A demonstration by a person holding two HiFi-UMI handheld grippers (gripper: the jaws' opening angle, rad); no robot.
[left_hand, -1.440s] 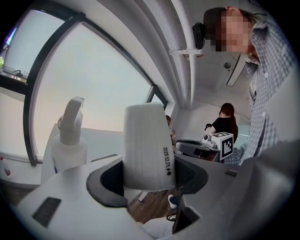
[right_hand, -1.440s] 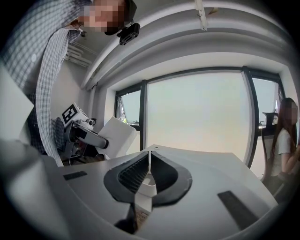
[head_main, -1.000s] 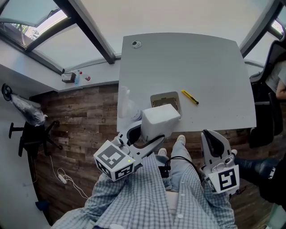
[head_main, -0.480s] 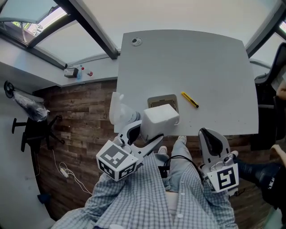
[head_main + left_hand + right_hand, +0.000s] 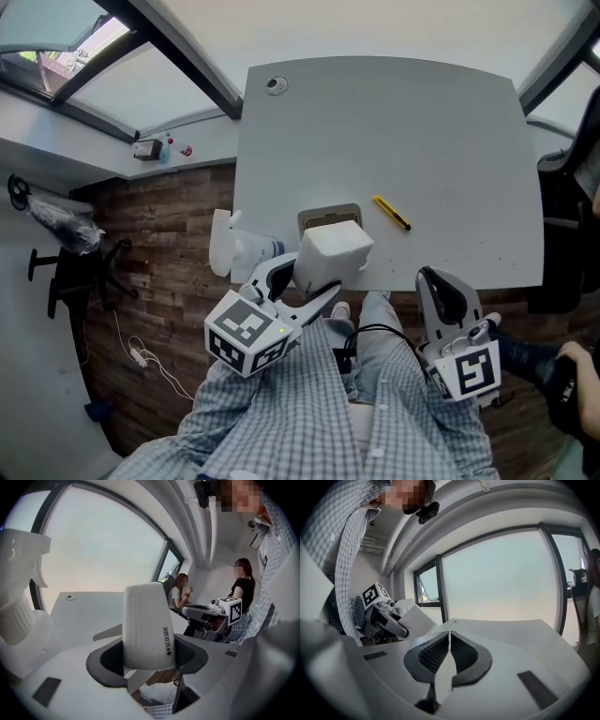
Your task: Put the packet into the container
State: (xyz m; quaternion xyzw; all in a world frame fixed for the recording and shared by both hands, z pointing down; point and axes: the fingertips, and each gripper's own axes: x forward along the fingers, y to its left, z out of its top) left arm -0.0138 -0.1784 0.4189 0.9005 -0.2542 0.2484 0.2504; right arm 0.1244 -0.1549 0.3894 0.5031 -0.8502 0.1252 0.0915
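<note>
Pale grey counter (image 5: 441, 131), rounded at the far corners. Close to the near edge, a shallow square container (image 5: 325, 216), partly hidden from view. Just right of it, not touching, a thin yellow stick (image 5: 392, 213) lying slantwise. At the far left corner, a small round fitting (image 5: 273, 85).

Head view: sits up on the person's head and looks steeply down on the table (image 5: 422, 141). The left gripper (image 5: 298, 286) is at 7 o'clock and the right gripper (image 5: 442, 292) at 5 o'clock.
Left gripper view: rides low behind its own jaws, very close. The white packet (image 5: 147, 627) fills the middle, and the other gripper is at 3 o'clock.
Right gripper view: rides low behind its own jaws and faces the big window (image 5: 501, 573). The other gripper is at 9 o'clock.
Shared part: all three see the table top, and each gripper view sees the other gripper.
</note>
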